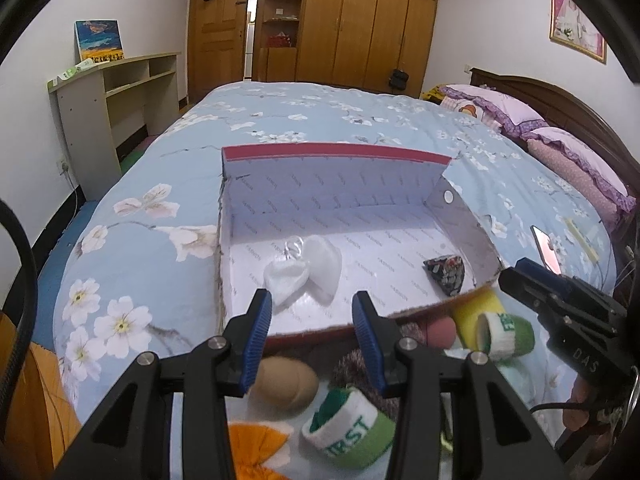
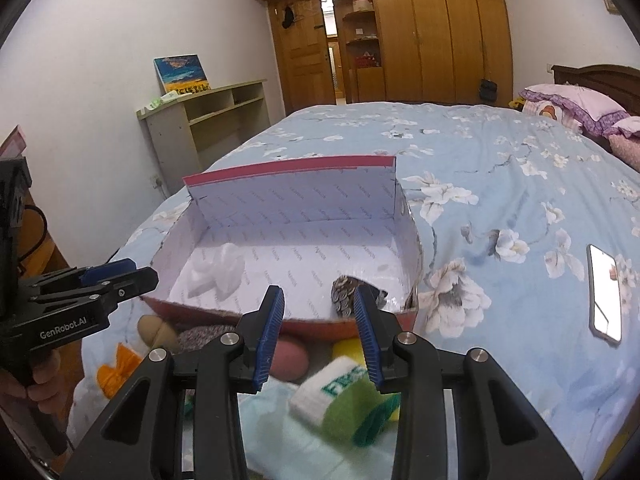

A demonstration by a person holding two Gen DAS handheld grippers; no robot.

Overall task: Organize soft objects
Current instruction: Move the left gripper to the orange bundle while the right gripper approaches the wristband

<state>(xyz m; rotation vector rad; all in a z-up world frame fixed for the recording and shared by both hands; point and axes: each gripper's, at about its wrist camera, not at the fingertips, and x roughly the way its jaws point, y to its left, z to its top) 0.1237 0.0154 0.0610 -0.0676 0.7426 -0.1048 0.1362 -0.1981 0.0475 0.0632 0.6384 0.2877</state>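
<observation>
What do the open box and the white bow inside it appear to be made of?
Box: likely cardboard, with a matte white printed lining, red outside and raw, frayed cut edges. White bow: apparently soft fabric, slightly fuzzy, with a clear plastic-looking ring at its knot; the exact textile is unclear.

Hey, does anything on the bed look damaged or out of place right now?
Yes. The cardboard box looks rough: its near edge is ragged and torn, and its left corner seam is frayed. A phone lies on the bedspread right of the box, screen lit, which is odd among soft things.

Evenly lit, dimmish indoor light; glare at 12 o'clock doorway (image 1: 253, 20); fisheye bending, dark vignette at rims; near objects blurred.
</observation>
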